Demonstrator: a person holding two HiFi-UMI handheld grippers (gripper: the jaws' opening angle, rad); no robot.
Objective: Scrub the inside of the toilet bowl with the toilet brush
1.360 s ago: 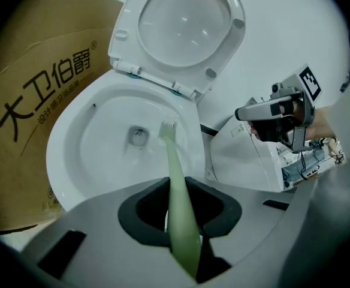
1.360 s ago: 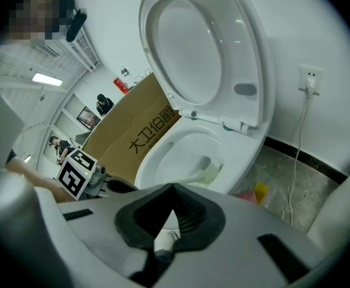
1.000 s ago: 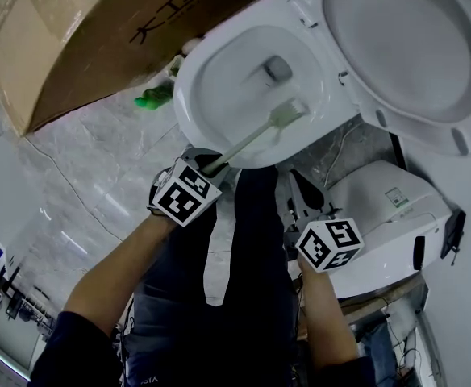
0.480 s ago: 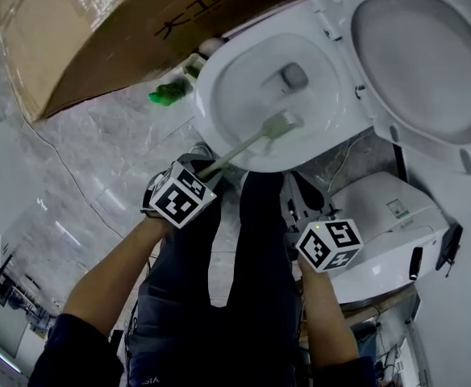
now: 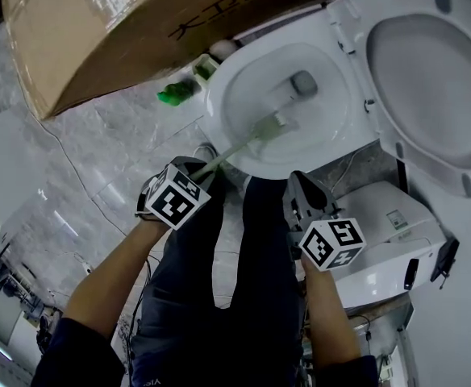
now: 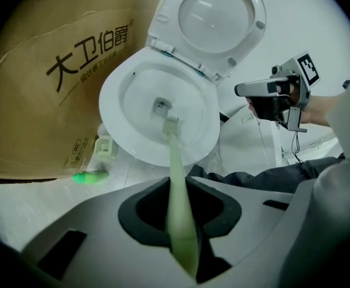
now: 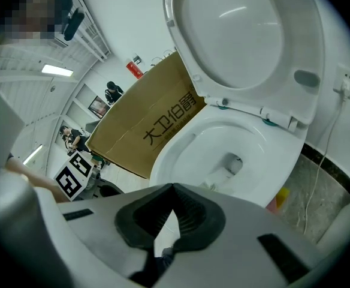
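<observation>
The white toilet bowl (image 5: 243, 87) stands open in the head view, its drain hole near the middle. A toilet brush with a pale green handle (image 5: 234, 149) reaches over the near rim, and its head (image 5: 274, 125) rests on the bowl's inner wall below the drain. My left gripper (image 5: 202, 166) is shut on the handle's end. In the left gripper view the handle (image 6: 176, 179) runs out from between the jaws to the brush head (image 6: 170, 123) by the drain. My right gripper (image 5: 304, 192) hangs beside the bowl, shut with nothing in it; its closed jaws (image 7: 174, 218) face the bowl (image 7: 181, 155).
A large cardboard box (image 5: 114, 31) leans by the bowl's left side, with a green bottle (image 5: 175, 95) at its foot. The raised seat and lid (image 5: 437, 79) are at the right. A white unit (image 5: 389, 240) sits right of my legs (image 5: 235, 297). Cables lie on the marble floor.
The brush head has slid left across the bowl's near wall, under the drain. My left gripper shifted slightly left with the handle. The right gripper stayed put.
</observation>
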